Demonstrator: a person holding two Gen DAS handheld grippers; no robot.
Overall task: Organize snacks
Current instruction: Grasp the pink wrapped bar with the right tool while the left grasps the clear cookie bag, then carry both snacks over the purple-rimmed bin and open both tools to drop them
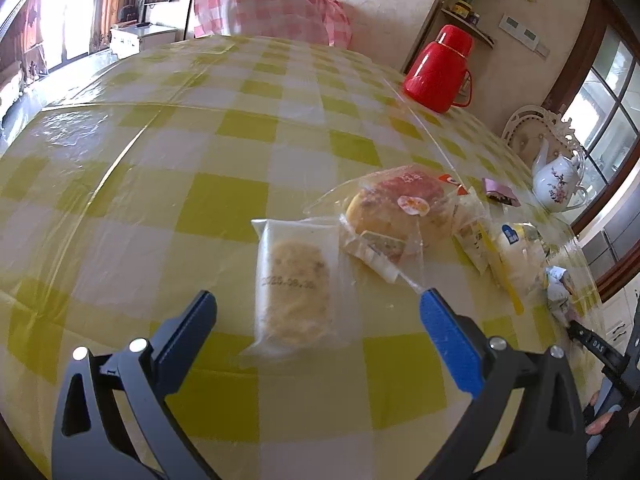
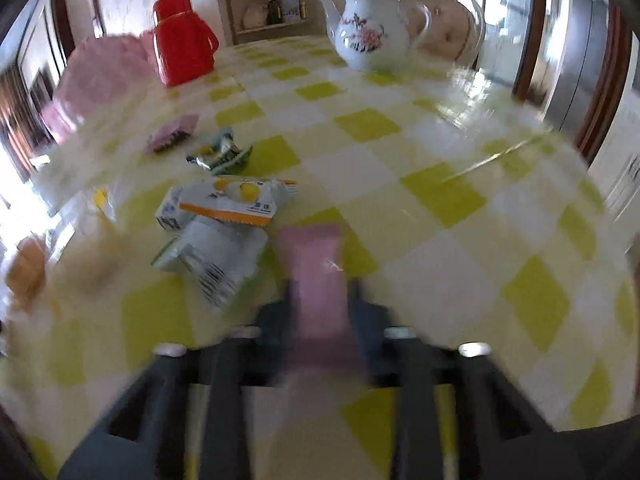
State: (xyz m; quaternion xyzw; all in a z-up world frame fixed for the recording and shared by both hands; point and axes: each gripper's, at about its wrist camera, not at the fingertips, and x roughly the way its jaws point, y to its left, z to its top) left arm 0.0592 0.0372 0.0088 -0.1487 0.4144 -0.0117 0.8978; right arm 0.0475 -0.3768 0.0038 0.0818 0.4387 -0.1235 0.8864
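A clear-wrapped biscuit (image 1: 294, 286) lies flat nearest; right of it a wrapped bun (image 1: 394, 208); a blurred pink packet (image 2: 316, 276) stands upright.

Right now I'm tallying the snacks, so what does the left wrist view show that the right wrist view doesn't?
Only the left wrist view shows the open left gripper over a clear-wrapped cookie, with a bagged bun beyond. Only the right wrist view shows the right gripper shut on a pink packet, plus an orange-and-white pack. It is blurred. Both show the red thermos, the teapot and the checked table.
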